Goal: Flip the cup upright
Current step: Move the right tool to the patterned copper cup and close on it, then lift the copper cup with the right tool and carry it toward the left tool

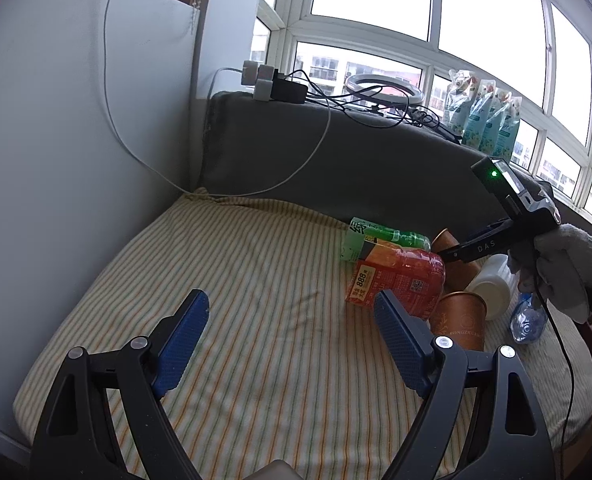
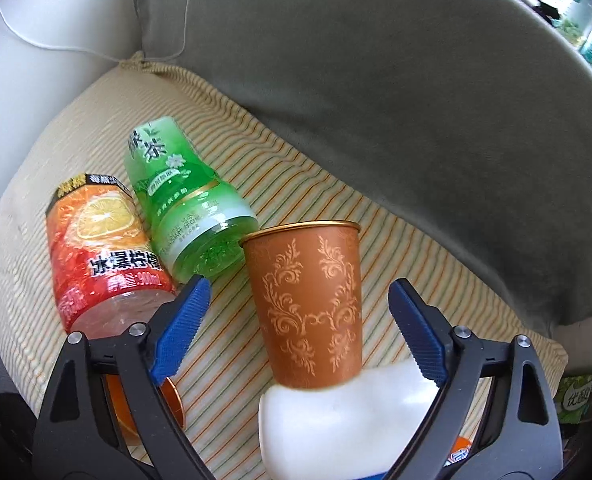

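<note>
A copper-brown patterned cup (image 2: 309, 308) lies on its side on the striped cushion (image 2: 256, 168), its gold rim toward the sofa back and its base against a white bottle (image 2: 335, 424). My right gripper (image 2: 299, 294) is open, its blue pads either side of the cup and apart from it. In the left wrist view this cup (image 1: 453, 260) sits behind the right gripper's finger (image 1: 471, 249). A second copper cup (image 1: 461, 320) lies on its side in front; it also shows in the right wrist view (image 2: 168, 400). My left gripper (image 1: 292, 300) is open and empty over the cushion (image 1: 236, 280).
A red lemon-drink bottle (image 2: 100, 256) and a green tea bottle (image 2: 184, 204) lie on the cushion left of the cup. A small blue-capped bottle (image 1: 527, 320) lies at right. The grey sofa back (image 1: 355, 160) holds chargers, cables and a ring light (image 1: 383, 88).
</note>
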The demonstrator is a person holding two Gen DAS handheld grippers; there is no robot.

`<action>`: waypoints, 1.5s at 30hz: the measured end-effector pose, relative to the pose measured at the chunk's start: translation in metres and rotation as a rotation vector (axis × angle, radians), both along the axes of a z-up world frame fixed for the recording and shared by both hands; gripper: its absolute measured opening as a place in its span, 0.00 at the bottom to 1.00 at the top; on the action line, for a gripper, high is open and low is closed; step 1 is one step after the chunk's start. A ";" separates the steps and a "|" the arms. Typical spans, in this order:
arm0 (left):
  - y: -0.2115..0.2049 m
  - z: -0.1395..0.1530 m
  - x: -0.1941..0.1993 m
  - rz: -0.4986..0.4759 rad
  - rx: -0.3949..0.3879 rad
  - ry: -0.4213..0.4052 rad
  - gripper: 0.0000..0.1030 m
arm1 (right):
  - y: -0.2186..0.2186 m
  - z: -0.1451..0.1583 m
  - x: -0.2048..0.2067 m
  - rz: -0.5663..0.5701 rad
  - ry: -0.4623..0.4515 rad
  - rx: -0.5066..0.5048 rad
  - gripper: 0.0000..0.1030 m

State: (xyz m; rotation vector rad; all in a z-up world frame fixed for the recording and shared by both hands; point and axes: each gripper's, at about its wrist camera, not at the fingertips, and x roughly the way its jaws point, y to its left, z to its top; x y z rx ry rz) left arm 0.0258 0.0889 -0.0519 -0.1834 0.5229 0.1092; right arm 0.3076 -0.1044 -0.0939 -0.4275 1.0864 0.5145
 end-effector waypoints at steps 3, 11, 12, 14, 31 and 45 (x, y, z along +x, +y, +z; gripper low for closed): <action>0.002 0.000 0.001 0.006 0.001 -0.002 0.82 | 0.004 -0.007 0.005 0.019 0.014 -0.032 0.80; 0.004 0.000 -0.002 0.017 0.006 0.001 0.82 | 0.009 -0.013 0.008 0.030 -0.009 -0.063 0.64; 0.003 0.000 -0.002 0.015 0.007 0.001 0.82 | 0.007 -0.011 0.006 0.027 -0.015 -0.060 0.64; 0.001 0.001 -0.003 0.010 0.010 -0.002 0.82 | 0.003 -0.006 0.004 0.022 -0.024 -0.048 0.64; -0.020 0.019 -0.021 -0.039 0.040 -0.024 0.82 | -0.029 0.079 -0.064 -0.002 -0.128 0.120 0.64; -0.064 0.017 -0.026 -0.240 -0.016 0.071 0.82 | -0.088 0.043 -0.175 -0.143 0.066 0.345 0.64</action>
